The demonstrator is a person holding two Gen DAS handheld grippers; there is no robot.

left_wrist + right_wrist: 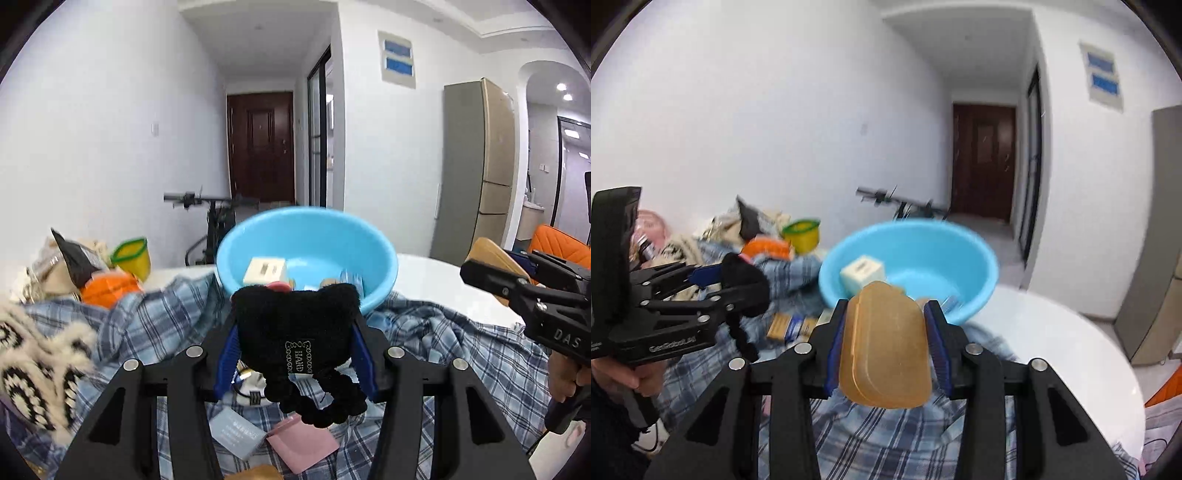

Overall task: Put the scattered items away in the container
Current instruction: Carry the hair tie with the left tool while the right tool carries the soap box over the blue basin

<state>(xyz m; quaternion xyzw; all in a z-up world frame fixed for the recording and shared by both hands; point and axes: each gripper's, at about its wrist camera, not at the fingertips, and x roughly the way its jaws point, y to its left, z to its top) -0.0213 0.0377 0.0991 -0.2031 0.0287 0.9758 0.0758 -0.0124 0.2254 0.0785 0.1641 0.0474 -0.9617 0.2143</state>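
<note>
Left wrist view: the left gripper (pixel 295 350) is clamped on a black fuzzy pouch (pixel 295 328), its blue pads pressing the pouch's two sides. The pouch stands upright between the fingers with its long axis running up and down; a small label reading "HAND" faces the camera, and a knotted black cord (pixel 317 398) hangs from its lower end. It is held just in front of the blue basin (pixel 258 236), above the blue plaid cloth (pixel 147 325) that covers the table.

In the right wrist view the right gripper (pixel 886 339) is closed on a translucent amber box (pixel 886 343) — a flat, rounded-corner case with a stepped lid edge. Its long axis lies along the fingers, pointing toward the basin (pixel 960 243), and its broad face tilts up to the camera. It too is held in the air near the basin's near rim.

Inside the basin lie a cream cube-shaped box (pixel 264 271) and some smaller items too blurred to name. On the plaid cloth left of the basin sit an orange ball (pixel 107 290), a yellow cup with a green rim (pixel 133 254) and a black-and-white knitted piece (pixel 33 369). A grey card (pixel 236 432) and a pink card (pixel 303 443) lie on the cloth below the pouch. The white tabletop (pixel 1052 332) shows bare to the right.
</note>
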